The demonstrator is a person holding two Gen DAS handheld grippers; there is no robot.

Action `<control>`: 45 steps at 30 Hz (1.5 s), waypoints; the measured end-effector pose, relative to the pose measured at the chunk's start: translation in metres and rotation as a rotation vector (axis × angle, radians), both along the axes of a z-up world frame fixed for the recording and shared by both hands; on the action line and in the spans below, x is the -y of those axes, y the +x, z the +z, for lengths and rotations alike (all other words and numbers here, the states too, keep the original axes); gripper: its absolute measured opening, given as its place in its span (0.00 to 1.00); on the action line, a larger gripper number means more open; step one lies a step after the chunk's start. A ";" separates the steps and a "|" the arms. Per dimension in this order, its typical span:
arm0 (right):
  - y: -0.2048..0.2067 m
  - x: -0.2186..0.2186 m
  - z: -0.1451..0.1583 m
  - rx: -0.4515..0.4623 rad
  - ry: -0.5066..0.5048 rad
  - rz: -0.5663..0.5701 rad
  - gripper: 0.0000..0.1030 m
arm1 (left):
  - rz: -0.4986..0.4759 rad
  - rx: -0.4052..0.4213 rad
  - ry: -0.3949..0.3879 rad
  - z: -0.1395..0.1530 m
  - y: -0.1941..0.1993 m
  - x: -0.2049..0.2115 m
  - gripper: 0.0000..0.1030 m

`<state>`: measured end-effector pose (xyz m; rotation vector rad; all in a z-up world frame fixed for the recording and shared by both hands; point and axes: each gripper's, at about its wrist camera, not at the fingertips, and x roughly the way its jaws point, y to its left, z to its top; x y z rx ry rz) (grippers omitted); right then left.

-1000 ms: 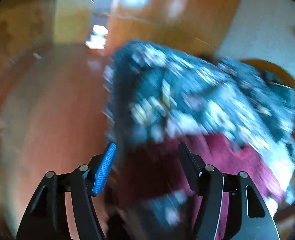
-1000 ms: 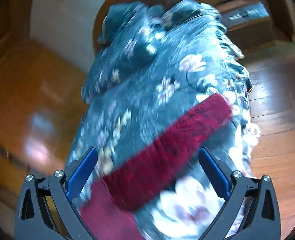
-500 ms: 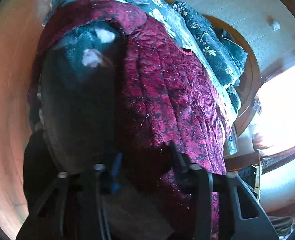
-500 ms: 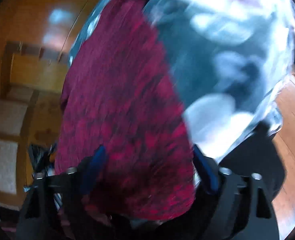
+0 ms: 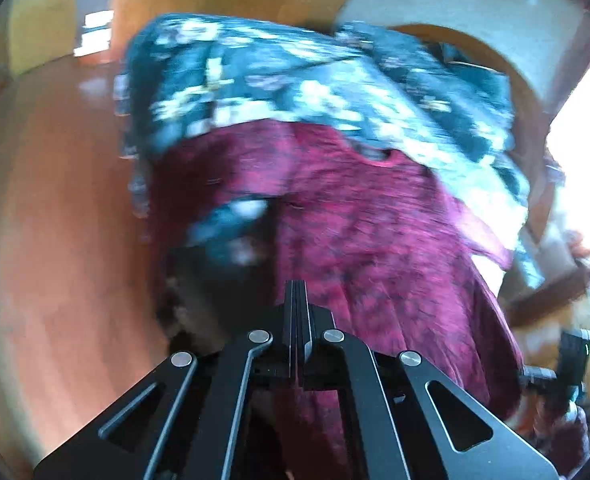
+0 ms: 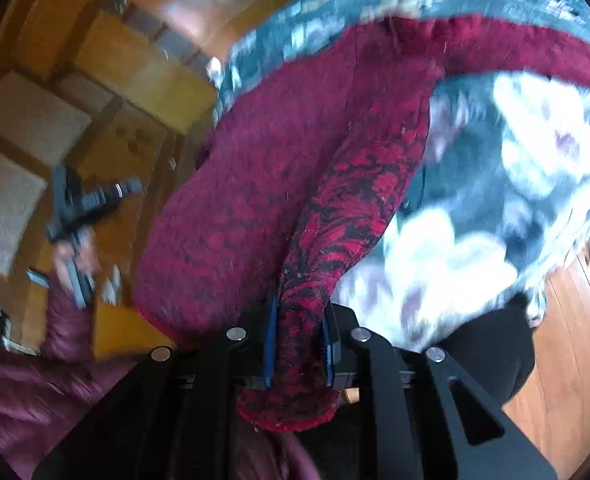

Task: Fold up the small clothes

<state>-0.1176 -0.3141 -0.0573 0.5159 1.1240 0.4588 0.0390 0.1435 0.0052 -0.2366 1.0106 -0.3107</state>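
Note:
A dark red patterned garment lies spread on a bed covered by a dark floral quilt. In the left wrist view my left gripper is shut, its fingers pressed flat together at the garment's near edge. Whether any cloth is pinched between them does not show. In the right wrist view my right gripper is closing on a bunched fold of the red garment, and the blue pads squeeze it from both sides. The fold's hem hangs out below the pads.
The floral quilt covers the bed to the right of the garment. Wooden floor runs along the left of the bed. A person's hand in a maroon sleeve holds a black gripper handle at the left. A wooden cabinet stands behind.
Both grippers went from wide open to shut. The right one now clamps a fold of the red garment. Both views swung across the bed while moving.

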 end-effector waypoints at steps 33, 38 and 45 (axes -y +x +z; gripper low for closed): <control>0.146 0.302 -0.092 -0.067 0.292 -1.193 0.15 | -0.136 0.003 0.115 -0.079 0.033 0.160 0.64; 0.144 0.300 -0.071 -0.037 0.013 -1.197 0.11 | -0.131 -0.017 0.124 -0.090 0.041 0.162 0.63; 0.124 0.288 -0.080 -0.069 0.009 -1.163 0.25 | -0.034 -0.035 -0.031 -0.077 0.050 0.118 0.63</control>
